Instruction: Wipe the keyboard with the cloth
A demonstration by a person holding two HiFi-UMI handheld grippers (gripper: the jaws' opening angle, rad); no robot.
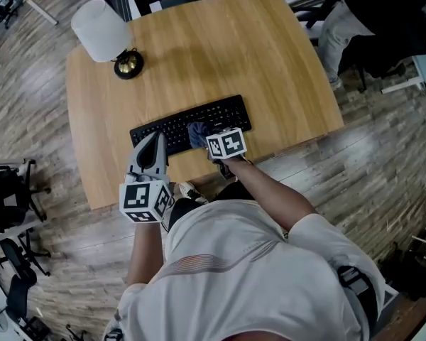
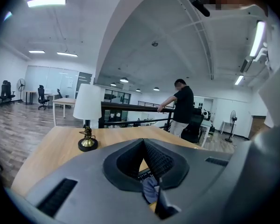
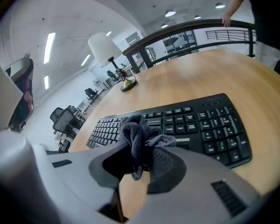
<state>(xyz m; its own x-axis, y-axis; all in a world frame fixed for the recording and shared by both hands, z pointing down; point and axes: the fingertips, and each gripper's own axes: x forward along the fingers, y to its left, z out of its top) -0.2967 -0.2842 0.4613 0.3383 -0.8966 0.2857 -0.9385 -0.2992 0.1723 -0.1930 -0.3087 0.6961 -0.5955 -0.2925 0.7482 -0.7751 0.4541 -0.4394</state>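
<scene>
Right hand-held gripper (image 1: 204, 136) pinches the cloth (image 1: 197, 133) mid-keyboard (image 1: 224, 112). The keys run lower-left to upper-right. Left hand-held gripper (image 1: 158, 139) is closed and empty.

The left gripper (image 1: 154, 148) is held at the near left and pointed away from the person. Its jaws are seen closed tip to tip in the left gripper view, with nothing clamped between them. The left forearm (image 1: 145, 254) is extended forward behind it. The right gripper (image 1: 202, 135) is held just to the right and slightly farther out, with the right forearm (image 1: 270, 190) angled in from the right. Its jaws are closed on a bunched dark cloth (image 3: 136, 141).
</scene>
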